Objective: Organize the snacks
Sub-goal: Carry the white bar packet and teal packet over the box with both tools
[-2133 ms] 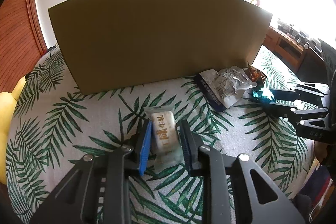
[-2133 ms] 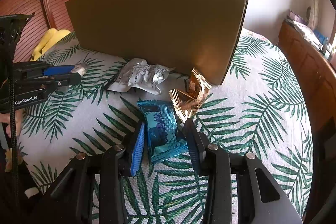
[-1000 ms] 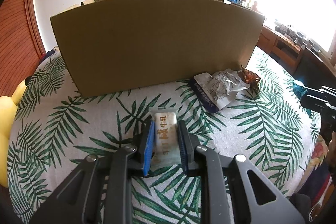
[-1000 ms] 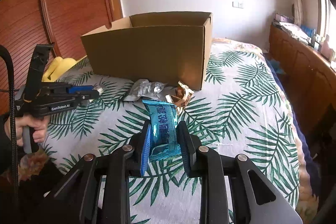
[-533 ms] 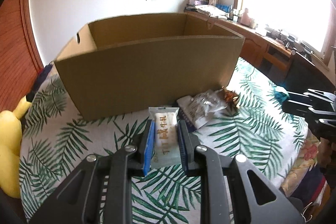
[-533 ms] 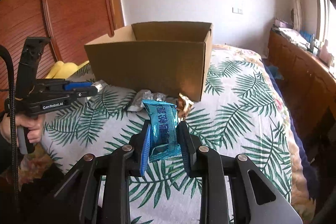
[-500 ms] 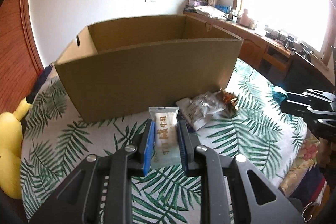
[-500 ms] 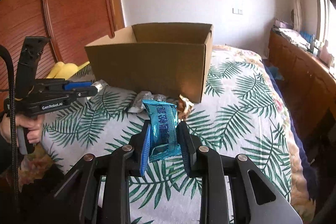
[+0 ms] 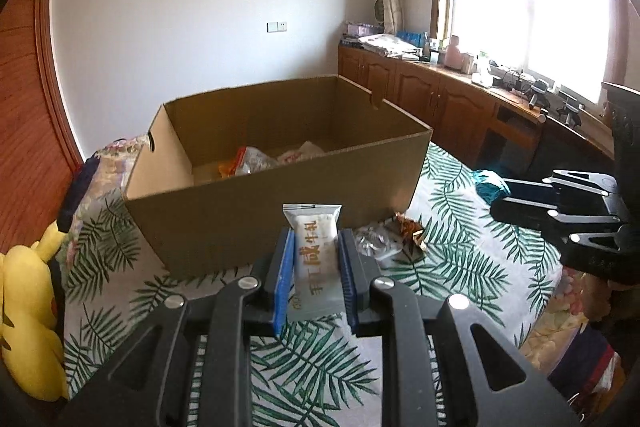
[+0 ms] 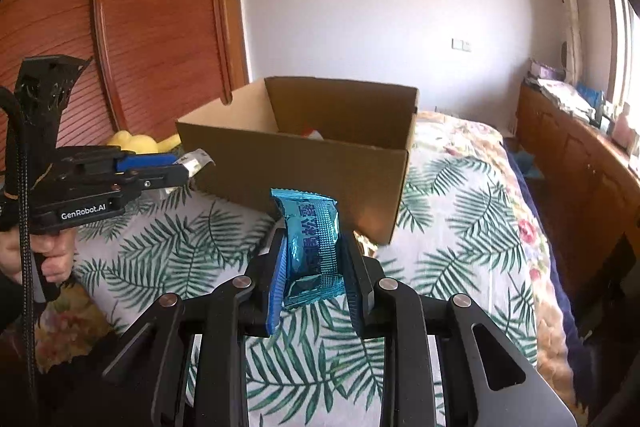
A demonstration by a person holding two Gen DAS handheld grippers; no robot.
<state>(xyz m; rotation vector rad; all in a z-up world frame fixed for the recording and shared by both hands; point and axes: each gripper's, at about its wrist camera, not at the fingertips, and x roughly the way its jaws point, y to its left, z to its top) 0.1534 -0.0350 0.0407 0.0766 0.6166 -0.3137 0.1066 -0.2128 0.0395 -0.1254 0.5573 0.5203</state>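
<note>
Pinching a white snack packet [image 9: 314,259] in my left gripper [image 9: 314,269] and a blue snack packet [image 10: 312,247] in my right gripper [image 10: 314,267], I hold both above the leaf-print bedspread [image 9: 460,259], short of the cardboard box [image 9: 280,211]. Each packet stands upright between its pads, likely so it can clear the box's near wall and drop in beside the snacks [image 9: 256,159] inside. Two more wrappers [image 9: 384,239] lie against the box's foot.

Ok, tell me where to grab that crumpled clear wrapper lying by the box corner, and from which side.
Grip the crumpled clear wrapper by its raised, bunched middle, coming from above on the open bedspread side. The cardboard box wall stands close behind it and the gold wrapper crowds its right, so the near side looks freest. Both grippers already hold packets.
</note>
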